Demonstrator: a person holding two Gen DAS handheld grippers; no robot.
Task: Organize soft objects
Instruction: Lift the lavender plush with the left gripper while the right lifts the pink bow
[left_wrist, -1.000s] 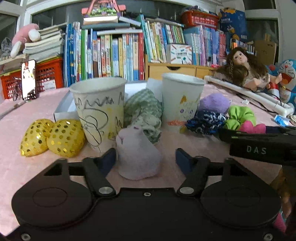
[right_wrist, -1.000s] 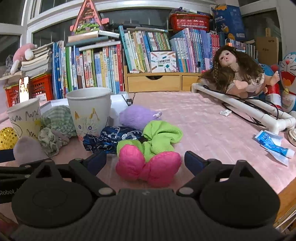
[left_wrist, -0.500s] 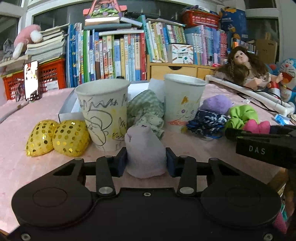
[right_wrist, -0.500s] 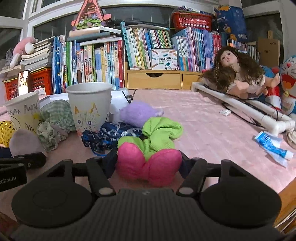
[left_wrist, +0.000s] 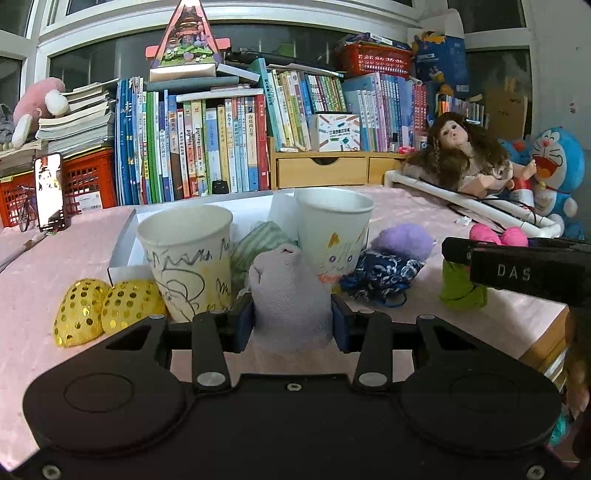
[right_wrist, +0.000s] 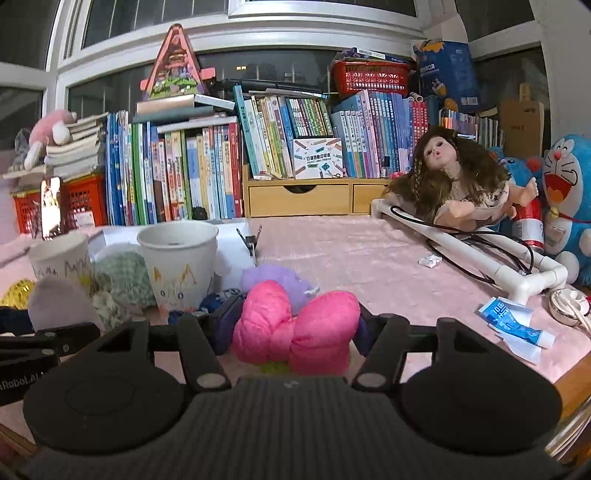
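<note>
My left gripper (left_wrist: 292, 321) is shut on a pale lilac soft lump (left_wrist: 288, 295) and holds it above the pink table, in front of two paper cups: a scribbled one (left_wrist: 188, 258) and a cat-face one (left_wrist: 332, 236). My right gripper (right_wrist: 295, 325) is shut on a pink-and-green bow (right_wrist: 295, 326), lifted off the table; it also shows in the left wrist view (left_wrist: 498, 236) with green cloth hanging below. A gold sequin bow (left_wrist: 99, 310), a green checked cloth (left_wrist: 258, 240), a navy scrunchie (left_wrist: 380, 273) and a purple soft piece (left_wrist: 402, 242) lie around the cups.
A white box (left_wrist: 125, 251) stands behind the cups. A doll (right_wrist: 458, 184) lies on a white pipe frame (right_wrist: 480, 254) at the right, with a blue tube (right_wrist: 517, 325) near the table's front edge. Books and red baskets line the back.
Both grippers went from open to shut, the left on the lilac lump and the right on the pink bow. Both have since lifted their objects off the table.
</note>
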